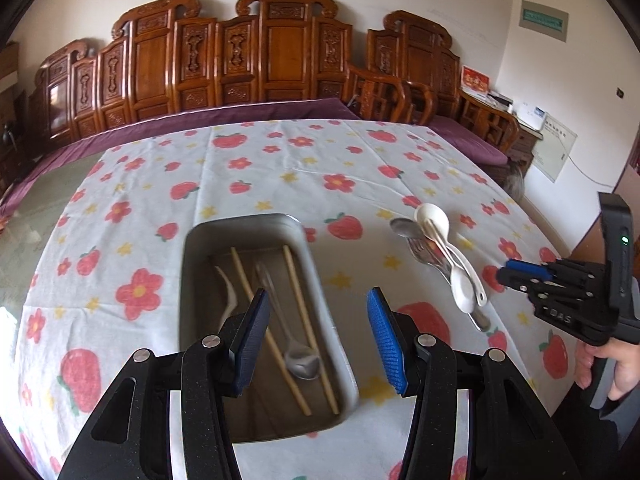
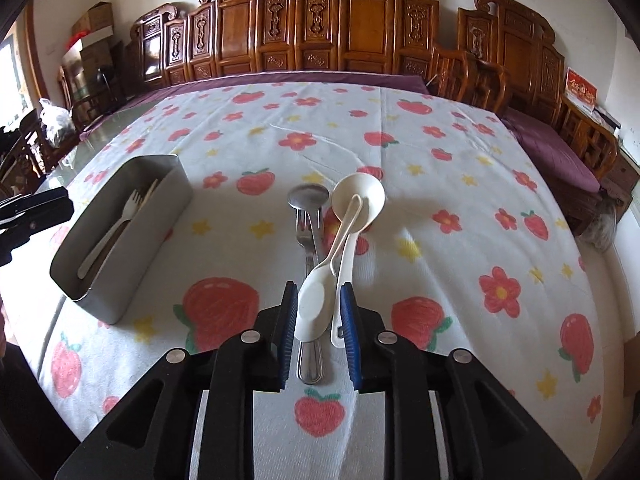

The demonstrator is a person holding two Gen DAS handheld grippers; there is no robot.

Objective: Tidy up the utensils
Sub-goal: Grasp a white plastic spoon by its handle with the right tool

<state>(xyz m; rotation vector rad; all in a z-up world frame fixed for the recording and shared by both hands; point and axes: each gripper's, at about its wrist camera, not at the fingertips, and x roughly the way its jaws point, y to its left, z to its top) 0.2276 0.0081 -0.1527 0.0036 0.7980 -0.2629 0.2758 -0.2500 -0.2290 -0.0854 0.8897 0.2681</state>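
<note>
Nearest the left wrist camera, the left gripper point(image 1: 318, 340) hangs with its blue pads well apart and nothing between them, above the near half of a grey metal tray point(image 1: 192, 248). Its near rim is partly hidden behind the black fingers. Inside lie two wooden chopsticks point(image 1: 308, 332), a metal spoon point(image 1: 300, 360) and a white plastic fork point(image 1: 230, 300); motion blur softens them all.

At the right edge of that view, the right gripper point(image 1: 505, 276) is cut off by the frame, a hand point(image 1: 612, 364) on its grip. The raised letters "DAS" show on its black body; a green light glows above.

From the right wrist view, the right gripper point(image 2: 319, 320) stands slightly apart around a pile of loose utensils: a small white spoon point(image 2: 316, 308) has its bowl between the pads, but whether they press on it I cannot tell. A white ladle point(image 2: 358, 200), a metal fork point(image 2: 306, 236) and a metal ladle point(image 2: 308, 198) lie stacked beneath and beyond, handles overlapping so their ends are hard to separate.

Farther out, the strawberry-and-flower tablecloth point(image 2: 440, 184) lies bare to its far edge. Carved wooden benches point(image 2: 360, 28) line the wall; a red card point(image 2: 581, 90) bears unreadable writing.
</note>
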